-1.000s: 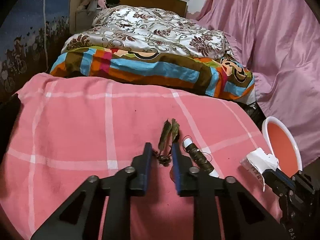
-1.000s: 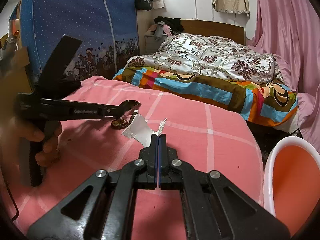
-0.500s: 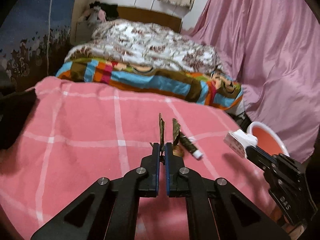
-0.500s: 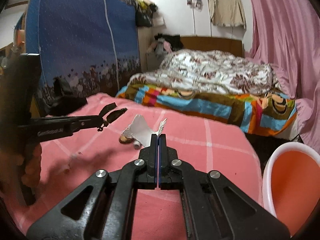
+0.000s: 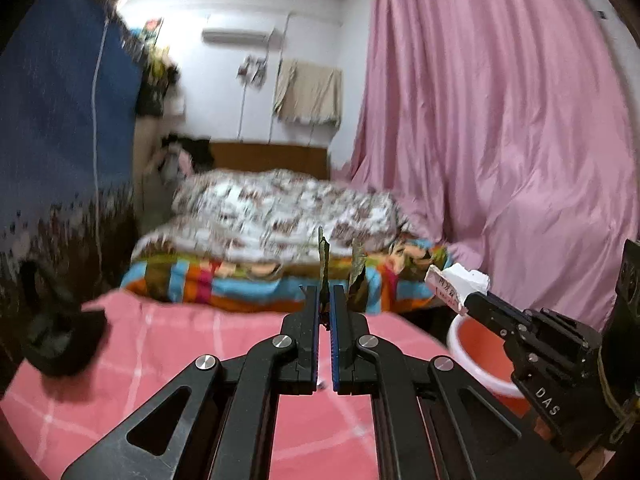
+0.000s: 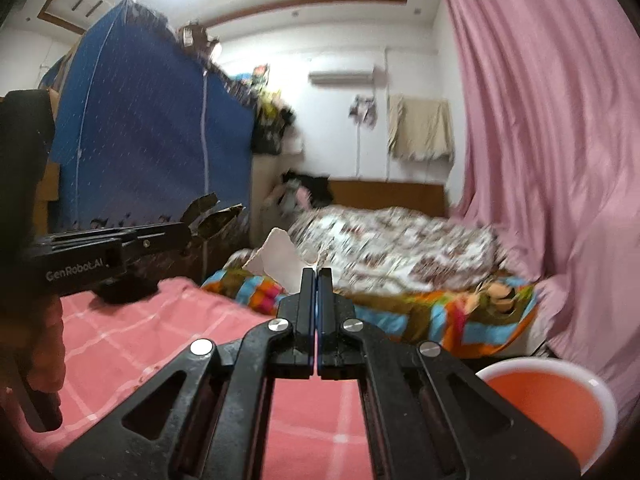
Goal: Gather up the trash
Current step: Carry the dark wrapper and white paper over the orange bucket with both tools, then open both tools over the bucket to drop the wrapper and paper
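My left gripper (image 5: 325, 294) is shut on dried brown leaves (image 5: 323, 256) that stick up above its tips, held well above the pink checked cloth (image 5: 160, 344). In the right wrist view the same leaves (image 6: 212, 216) show at the left gripper's tip. My right gripper (image 6: 316, 276) is shut on a torn white paper scrap (image 6: 276, 254), also lifted; it shows in the left wrist view (image 5: 456, 280) just above the pink basin (image 5: 480, 344). The basin (image 6: 548, 400) sits low at the right.
A bed with a floral quilt (image 6: 392, 240) and striped blanket (image 5: 248, 280) lies behind the cloth. A pink curtain (image 5: 500, 140) hangs on the right, a blue fabric wardrobe (image 6: 152, 140) on the left. A dark object (image 5: 60, 336) rests at the cloth's left edge.
Both grippers rose and tilted upward with their loads. The left closed on the leaves and lifted them off the cloth. The thread spool left on the cloth is out of view.
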`<state>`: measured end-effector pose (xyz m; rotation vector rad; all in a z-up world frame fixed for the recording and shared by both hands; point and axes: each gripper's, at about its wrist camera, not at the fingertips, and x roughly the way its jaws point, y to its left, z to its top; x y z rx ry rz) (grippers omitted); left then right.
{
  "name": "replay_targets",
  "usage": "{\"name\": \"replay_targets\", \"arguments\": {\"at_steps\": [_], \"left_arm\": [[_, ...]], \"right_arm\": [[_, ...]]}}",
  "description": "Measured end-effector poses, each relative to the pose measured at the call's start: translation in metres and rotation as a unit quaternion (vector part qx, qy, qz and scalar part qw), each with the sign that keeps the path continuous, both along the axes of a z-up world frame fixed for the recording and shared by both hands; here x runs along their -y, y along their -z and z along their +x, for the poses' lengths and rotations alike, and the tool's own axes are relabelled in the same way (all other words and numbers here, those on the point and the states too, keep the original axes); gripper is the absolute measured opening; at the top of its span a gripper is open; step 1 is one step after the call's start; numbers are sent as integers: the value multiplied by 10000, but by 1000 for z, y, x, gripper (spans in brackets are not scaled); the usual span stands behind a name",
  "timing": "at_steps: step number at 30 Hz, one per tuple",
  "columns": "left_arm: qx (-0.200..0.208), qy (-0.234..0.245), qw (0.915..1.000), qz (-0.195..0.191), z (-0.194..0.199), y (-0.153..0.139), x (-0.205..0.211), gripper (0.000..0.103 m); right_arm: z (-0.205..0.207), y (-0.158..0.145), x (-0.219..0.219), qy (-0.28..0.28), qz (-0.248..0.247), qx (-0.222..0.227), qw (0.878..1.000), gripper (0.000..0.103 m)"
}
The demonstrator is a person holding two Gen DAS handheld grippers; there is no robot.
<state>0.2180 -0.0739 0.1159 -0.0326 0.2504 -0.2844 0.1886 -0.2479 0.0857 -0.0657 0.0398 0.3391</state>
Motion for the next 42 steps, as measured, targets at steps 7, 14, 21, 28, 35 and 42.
{"name": "replay_targets", "arguments": {"at_steps": [7,14,21,28,35,42], "left_arm": [[727,405,9963,218,-23,-22,38,3],[1067,812,9908,161,-31,-31,72,3],[1204,1337,9833,262,-36,-33,119,3],[925,1751,9798,281,-20,-27,157,3],[250,2053,9780,276,-1,-14,197,3],[-531,2076,9768,45,23,-1,221,3]], "right_arm": [[-24,-17,34,558,119,658,9962,7],[-38,-18,63,1082,92,802,9908,7],[-36,-12,95,1517,186,510,9869,7],[-37,-3,129,1848,337,161,9821,8],[-29,6,157,2068,546,-296,9764,8],[-22,16,177,2163,714,-631,9717,8]]}}
